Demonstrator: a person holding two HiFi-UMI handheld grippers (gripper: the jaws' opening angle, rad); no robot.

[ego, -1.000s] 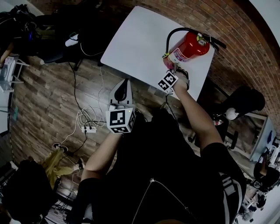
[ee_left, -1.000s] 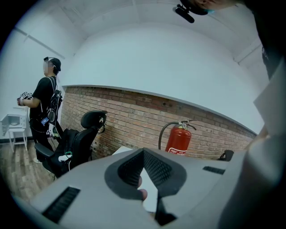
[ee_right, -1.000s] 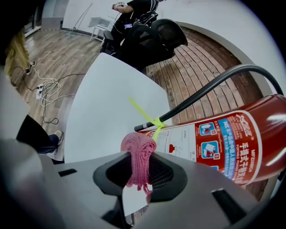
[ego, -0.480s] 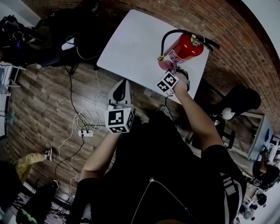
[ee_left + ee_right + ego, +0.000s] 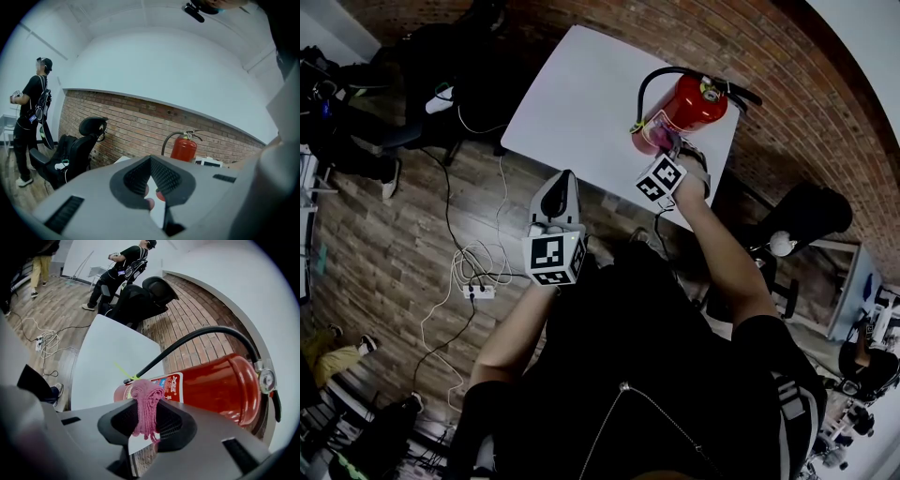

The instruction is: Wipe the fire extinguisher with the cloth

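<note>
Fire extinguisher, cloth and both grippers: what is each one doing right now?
fire extinguisher: standing upright on the white table, hose attached.
right gripper: shut on the pink cloth.
pink cloth: bunched between the jaws, seemingly touching the fire extinguisher's lower end.
left gripper: shut, empty, held away from the table.

Fire extinguisher (image 5: 692, 103) stands at the right end of the table (image 5: 572, 103), beside the brick wall (image 5: 787, 141). Cloth (image 5: 145, 397), between the right gripper's (image 5: 146, 420) jaws, touches its lower part.
</note>
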